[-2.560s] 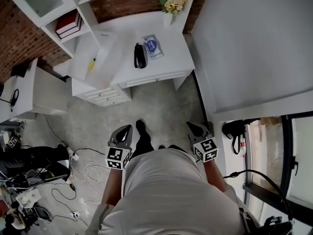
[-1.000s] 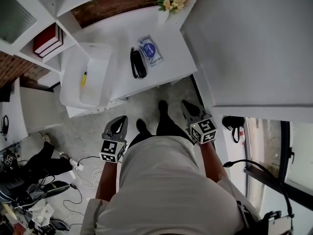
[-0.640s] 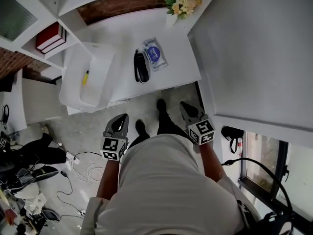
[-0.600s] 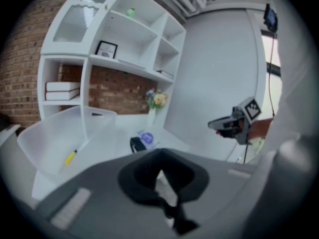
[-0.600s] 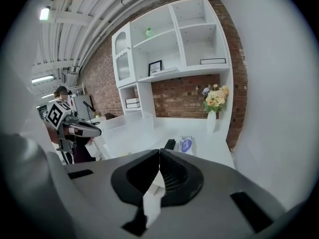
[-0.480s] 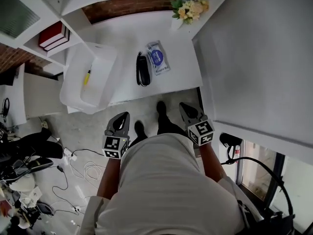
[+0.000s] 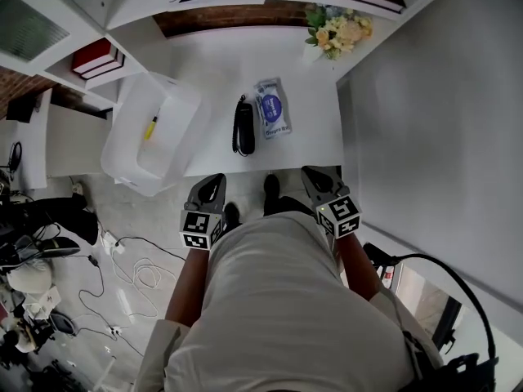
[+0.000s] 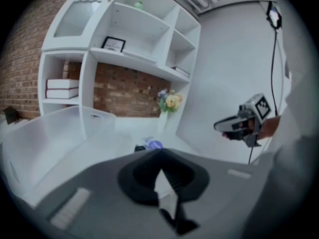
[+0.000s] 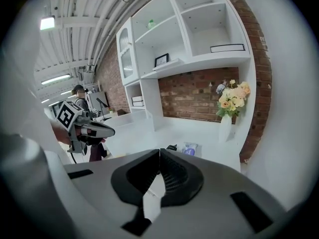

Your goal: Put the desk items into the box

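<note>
On the white desk (image 7: 212, 72) lie a black oblong item (image 7: 243, 127) and, right of it, a blue-and-white packet (image 7: 272, 107). A clear plastic box (image 7: 131, 149) sits at the desk's left end with a yellow pen (image 7: 152, 126) inside. My left gripper (image 7: 214, 180) and right gripper (image 7: 312, 174) hover side by side at the desk's front edge, both shut with nothing in them. The left gripper view shows its shut jaws (image 8: 160, 156), the packet (image 8: 152, 144) and the box (image 8: 45, 133) ahead. Beyond the shut jaws (image 9: 159, 153) in the right gripper view lie the packet (image 9: 190, 149) and the black item (image 9: 172, 147).
A vase of flowers (image 7: 337, 33) stands at the desk's far right corner against a grey wall. White shelves with red books (image 7: 98, 58) rise behind the box. Cables (image 7: 122, 260) and clutter lie on the floor at the left. The person's feet (image 7: 270, 190) are under the desk edge.
The person has walked up to the desk, so both grippers have moved from over the floor to the desk's front edge. Both stay shut.
</note>
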`<state>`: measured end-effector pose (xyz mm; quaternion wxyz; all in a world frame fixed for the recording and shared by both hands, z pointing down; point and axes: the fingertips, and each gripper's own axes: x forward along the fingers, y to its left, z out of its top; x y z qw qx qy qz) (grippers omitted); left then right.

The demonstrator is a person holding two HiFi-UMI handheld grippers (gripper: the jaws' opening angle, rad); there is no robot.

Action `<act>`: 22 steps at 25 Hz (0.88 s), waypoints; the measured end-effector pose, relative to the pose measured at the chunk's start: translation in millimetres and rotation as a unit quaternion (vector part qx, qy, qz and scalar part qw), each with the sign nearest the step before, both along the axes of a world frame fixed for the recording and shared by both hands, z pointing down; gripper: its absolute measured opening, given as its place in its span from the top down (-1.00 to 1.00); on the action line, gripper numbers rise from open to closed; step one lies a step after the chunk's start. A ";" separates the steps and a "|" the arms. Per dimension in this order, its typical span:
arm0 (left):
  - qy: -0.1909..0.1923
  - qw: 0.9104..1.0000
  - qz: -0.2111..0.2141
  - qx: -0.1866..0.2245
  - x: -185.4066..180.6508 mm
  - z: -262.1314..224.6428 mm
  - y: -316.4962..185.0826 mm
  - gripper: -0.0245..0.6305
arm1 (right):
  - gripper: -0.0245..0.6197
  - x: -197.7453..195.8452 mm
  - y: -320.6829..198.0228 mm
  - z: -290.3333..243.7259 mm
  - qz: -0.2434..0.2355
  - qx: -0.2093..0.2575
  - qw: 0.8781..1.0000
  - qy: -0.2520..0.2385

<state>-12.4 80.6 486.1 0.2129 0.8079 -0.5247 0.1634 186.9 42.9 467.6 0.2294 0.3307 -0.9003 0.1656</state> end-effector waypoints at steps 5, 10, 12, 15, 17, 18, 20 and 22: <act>0.008 1.000 -0.023 -0.017 13.3 25.3 -34.3 0.84 | 0.92 9.7 -22.8 7.8 -0.023 -0.012 1.000 0.003; 0.005 0.998 -0.045 -0.044 24.0 59.6 -64.4 0.70 | 0.92 13.6 -35.6 19.1 -0.044 -0.027 0.999 0.002; 0.000 0.997 -0.053 -0.055 29.1 72.4 -73.6 0.66 | 0.92 13.1 -39.6 22.5 -0.053 -0.032 0.998 -0.001; -0.015 0.996 -0.059 -0.072 35.9 94.6 -85.6 0.59 | 0.92 14.0 -45.3 26.2 -0.061 -0.038 0.997 -0.005; -0.020 0.995 -0.060 -0.083 41.1 110.4 -94.1 0.55 | 0.92 16.7 -48.6 28.3 -0.063 -0.042 0.997 -0.009; -0.022 0.994 -0.062 -0.090 43.0 118.5 -98.1 0.54 | 0.92 18.5 -50.2 29.6 -0.063 -0.044 0.997 -0.011; -0.025 0.991 -0.072 -0.107 45.0 134.1 -105.3 0.48 | 0.92 23.8 -52.8 33.0 -0.062 -0.050 0.997 -0.014; -0.031 0.988 -0.085 -0.122 45.2 149.2 -113.1 0.38 | 0.92 31.5 -55.9 37.1 -0.060 -0.057 0.996 -0.016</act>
